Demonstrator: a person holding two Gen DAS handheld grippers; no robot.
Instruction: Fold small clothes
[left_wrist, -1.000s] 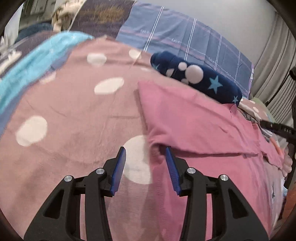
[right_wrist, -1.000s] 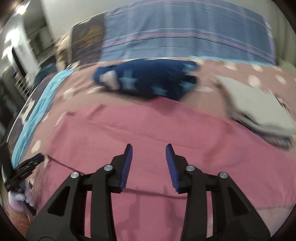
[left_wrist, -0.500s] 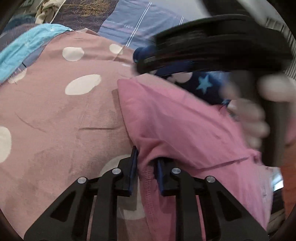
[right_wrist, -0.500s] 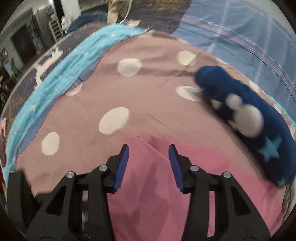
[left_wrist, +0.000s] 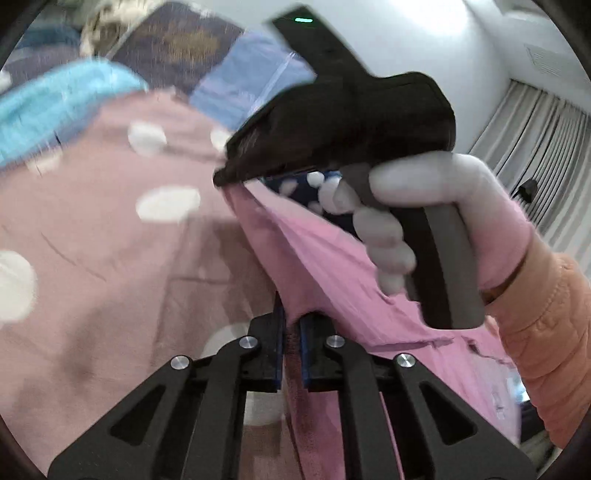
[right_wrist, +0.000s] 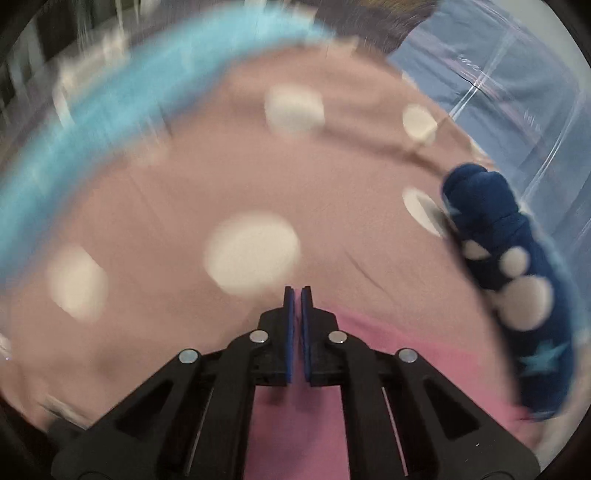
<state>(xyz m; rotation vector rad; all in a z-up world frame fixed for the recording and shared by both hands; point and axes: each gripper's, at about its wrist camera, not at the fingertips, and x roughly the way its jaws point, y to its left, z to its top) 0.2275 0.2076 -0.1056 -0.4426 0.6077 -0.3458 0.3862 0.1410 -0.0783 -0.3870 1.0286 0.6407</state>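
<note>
A pink garment (left_wrist: 332, 266) lies partly folded on a dotted mauve blanket (left_wrist: 110, 258), one edge lifted. The left gripper (left_wrist: 291, 325) pinches its near corner; the right gripper (right_wrist: 296, 295) clamps its far corner, fingers nearly together. White wall (left_wrist: 424, 37) behind.

The left hand-held gripper (left_wrist: 291, 325) is pinching with its blue pads nearly together. The right hand-held gripper (left_wrist: 221, 179) is reaching across in front of it, tip pointing left, with a white-gloved right hand (left_wrist: 417, 214) wrapping its fingers around the grey handle. In its own view, the right one's (right_wrist: 297, 295) pads are sitting almost closed.
</note>
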